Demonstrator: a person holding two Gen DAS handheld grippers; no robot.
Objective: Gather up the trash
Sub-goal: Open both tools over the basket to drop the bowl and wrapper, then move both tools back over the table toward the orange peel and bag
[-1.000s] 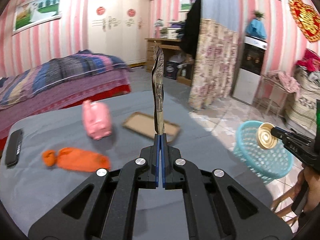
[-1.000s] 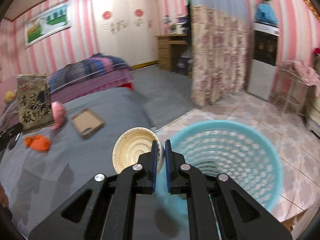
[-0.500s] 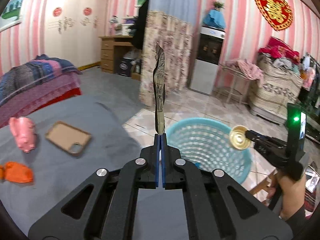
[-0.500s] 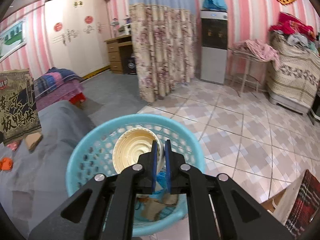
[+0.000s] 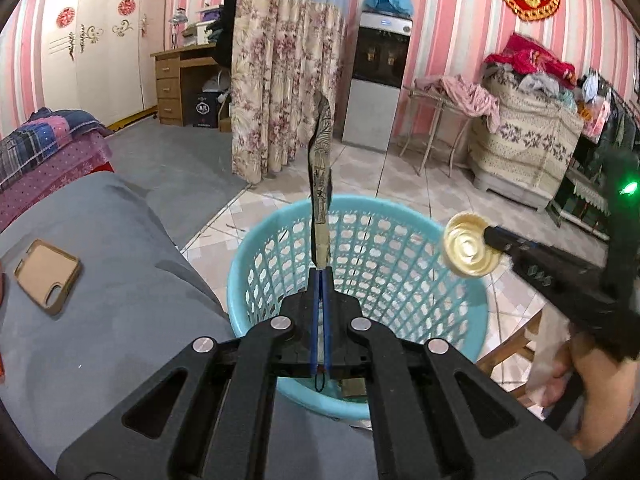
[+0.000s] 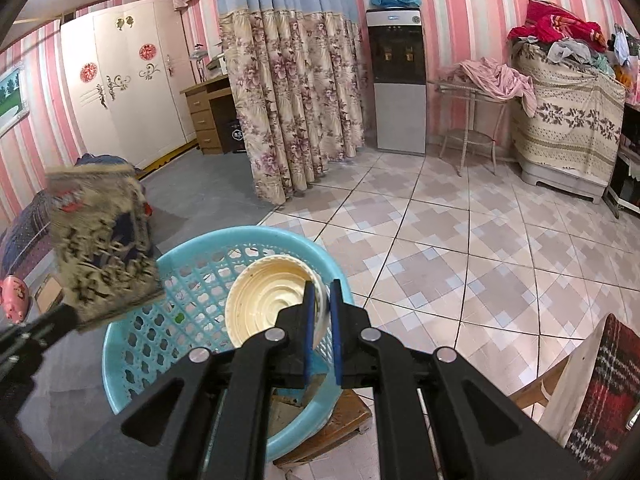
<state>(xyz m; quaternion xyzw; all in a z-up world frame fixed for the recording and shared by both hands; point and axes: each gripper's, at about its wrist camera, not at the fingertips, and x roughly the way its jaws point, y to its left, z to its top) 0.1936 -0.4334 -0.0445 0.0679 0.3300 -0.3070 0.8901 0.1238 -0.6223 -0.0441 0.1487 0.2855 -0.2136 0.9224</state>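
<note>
Both tongs are clamped tight on trash over the basket! Left gripper (image 5: pixel 320 274) has its blue pads pinched on the bottom edge of a flat snack wrapper (image 5: pixel 321 184), which stands upright, edge-on, straight ahead of the fingertips. Right gripper (image 6: pixel 321 292) is closed on the rim of a cream plastic lid (image 6: pixel 272 300), its ribbed inside facing the camera, just left of the fingers. Directly beneath and beyond both sets of jaws sits the turquoise mesh basket (image 5: pixel 460 280), with scraps showing at its bottom. From the right wrist, the wrapper's printed face hangs blurred off to the left, above the basket's rim. Off to the left of the left gripper, a tan phone case (image 5: pixel 47 276) lies on the grey bed cover (image 5: pixel 120 320).
</note>
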